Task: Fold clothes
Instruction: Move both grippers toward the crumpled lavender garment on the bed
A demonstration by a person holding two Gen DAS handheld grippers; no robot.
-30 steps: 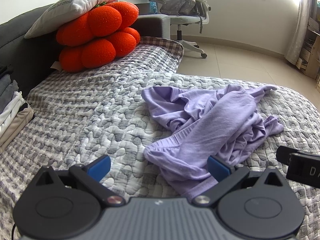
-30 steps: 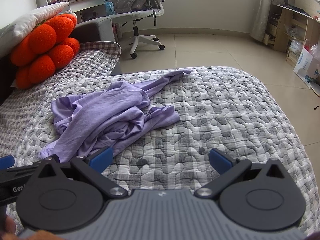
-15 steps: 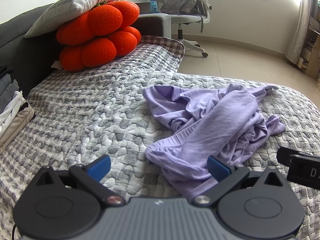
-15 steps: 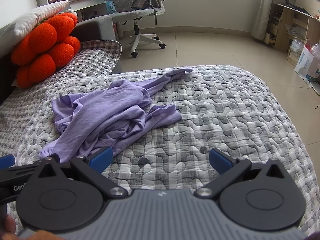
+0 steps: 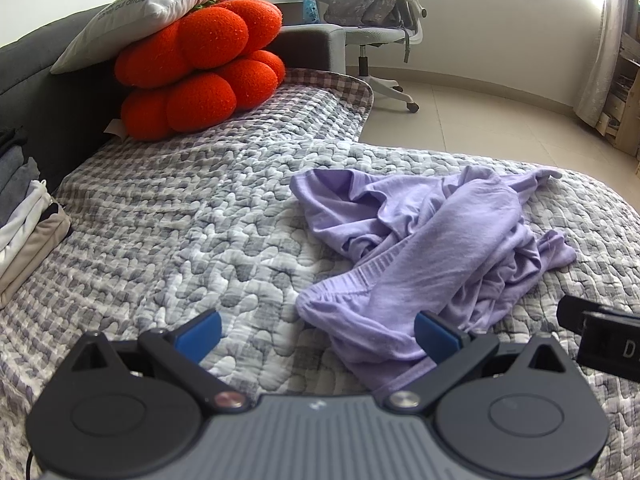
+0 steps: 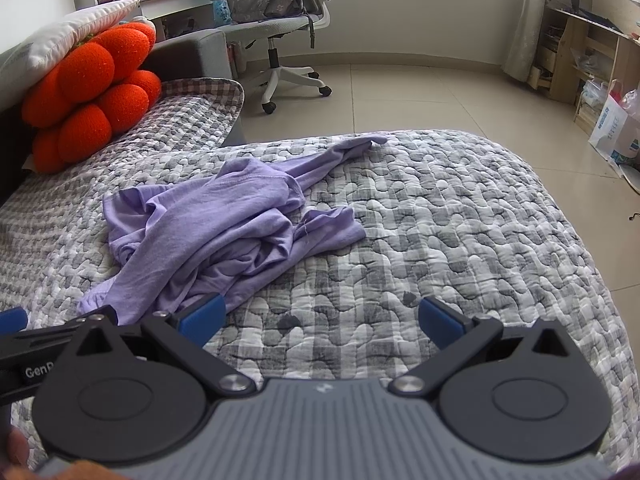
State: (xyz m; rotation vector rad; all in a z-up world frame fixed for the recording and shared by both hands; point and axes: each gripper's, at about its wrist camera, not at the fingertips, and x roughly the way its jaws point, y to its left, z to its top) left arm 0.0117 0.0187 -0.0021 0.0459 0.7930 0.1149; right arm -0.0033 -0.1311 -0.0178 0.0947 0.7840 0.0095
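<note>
A crumpled lilac garment (image 5: 424,240) lies in a heap on the grey quilted bed (image 5: 200,240); the right wrist view shows the same lilac garment (image 6: 224,232) left of centre. My left gripper (image 5: 318,332) is open just short of its near ribbed hem, with the right fingertip over the cloth edge. The right gripper (image 6: 322,320) is open too, over bare quilt to the right of the heap, holding nothing. Its black body (image 5: 600,344) shows at the right edge of the left wrist view.
Orange ball cushions (image 5: 200,76) under a white pillow (image 5: 152,8) sit at the bed's head. A stack of folded clothes (image 5: 24,224) lies at the far left. An office chair (image 6: 280,28) stands on the tiled floor beyond, shelves (image 6: 580,48) at right.
Both views have shifted slightly; the garment sits a little farther off and lower in frame. Both grippers remain open and the garment lies as before.
</note>
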